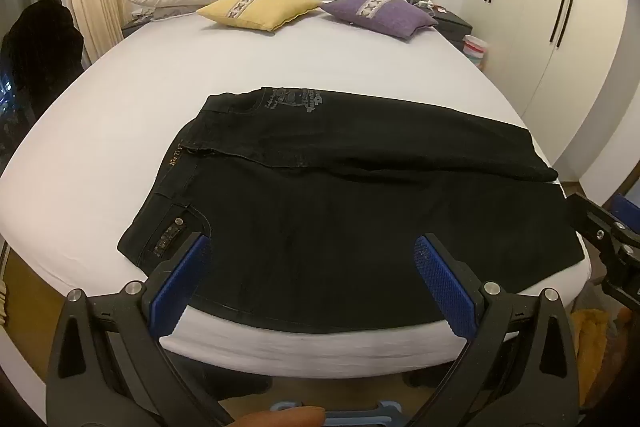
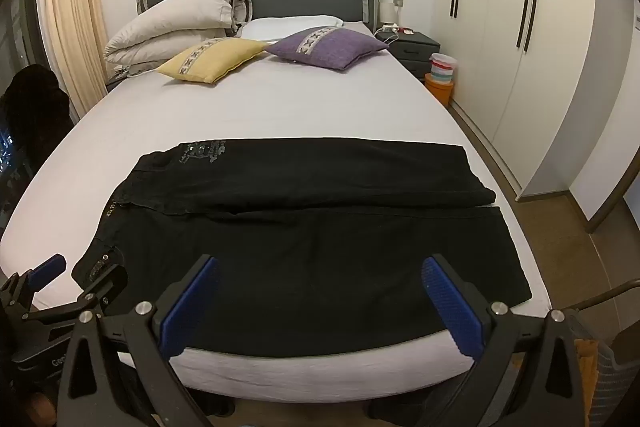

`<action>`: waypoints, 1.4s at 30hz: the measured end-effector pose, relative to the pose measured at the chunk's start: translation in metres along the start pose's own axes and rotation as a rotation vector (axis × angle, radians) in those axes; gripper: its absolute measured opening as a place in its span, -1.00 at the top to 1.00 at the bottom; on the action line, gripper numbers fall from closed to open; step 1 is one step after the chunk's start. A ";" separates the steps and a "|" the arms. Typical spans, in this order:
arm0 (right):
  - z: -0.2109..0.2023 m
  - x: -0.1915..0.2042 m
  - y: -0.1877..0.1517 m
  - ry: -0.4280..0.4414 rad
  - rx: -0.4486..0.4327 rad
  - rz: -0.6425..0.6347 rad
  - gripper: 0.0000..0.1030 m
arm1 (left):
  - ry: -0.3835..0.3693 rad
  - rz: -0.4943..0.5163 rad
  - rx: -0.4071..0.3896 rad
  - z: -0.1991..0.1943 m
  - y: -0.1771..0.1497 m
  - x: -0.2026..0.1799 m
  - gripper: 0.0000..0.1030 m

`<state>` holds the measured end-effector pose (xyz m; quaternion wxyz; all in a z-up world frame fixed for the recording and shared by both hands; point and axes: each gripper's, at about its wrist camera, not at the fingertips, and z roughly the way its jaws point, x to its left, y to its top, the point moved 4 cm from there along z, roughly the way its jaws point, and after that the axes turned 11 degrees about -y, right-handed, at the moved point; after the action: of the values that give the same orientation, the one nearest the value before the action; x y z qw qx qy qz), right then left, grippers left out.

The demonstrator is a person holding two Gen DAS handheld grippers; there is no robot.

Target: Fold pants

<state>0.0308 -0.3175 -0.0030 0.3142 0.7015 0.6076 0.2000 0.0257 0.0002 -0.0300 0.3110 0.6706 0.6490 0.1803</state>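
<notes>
Black pants [image 1: 340,195] lie spread flat across the near end of a bed [image 1: 280,67], waistband to the left and leg hems to the right, the two legs side by side with a thin strip of white sheet showing between them at the hems. The left hand-held gripper [image 1: 312,267] hangs over the near leg beside the front pocket, its jaws spread wide and empty. The right hand-held gripper [image 2: 320,291] hangs over the same leg farther right, jaws just as wide, holding nothing. The fabric looks like dark denim: soft enough to fold, yet likely heavy and a little stiff at the seams, and unlikely to slip on the sheet. A sound hold would probably be the near edge of the near leg, one grip by the waistband corner and one toward the hem, so that the leg can be carried over onto the far one. A yellow cushion [image 1: 260,9] and a purple cushion [image 1: 380,13] rest well apart from the pants at the far end.
</notes>
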 end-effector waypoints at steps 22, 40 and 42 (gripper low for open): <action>0.011 0.002 -0.010 -0.020 0.033 -0.026 -1.00 | 0.002 -0.015 0.003 0.004 0.000 0.006 -1.00; 0.017 0.006 -0.016 -0.036 0.062 -0.037 -1.00 | 0.005 -0.013 0.003 0.004 -0.001 0.005 -1.00; 0.017 0.006 -0.017 -0.038 0.063 -0.040 -1.00 | 0.006 -0.013 0.003 0.004 -0.001 0.005 -1.00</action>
<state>0.0306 -0.3141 -0.0270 0.3072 0.7024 0.6215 0.1612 0.0281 0.0043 -0.0341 0.3093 0.6664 0.6543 0.1793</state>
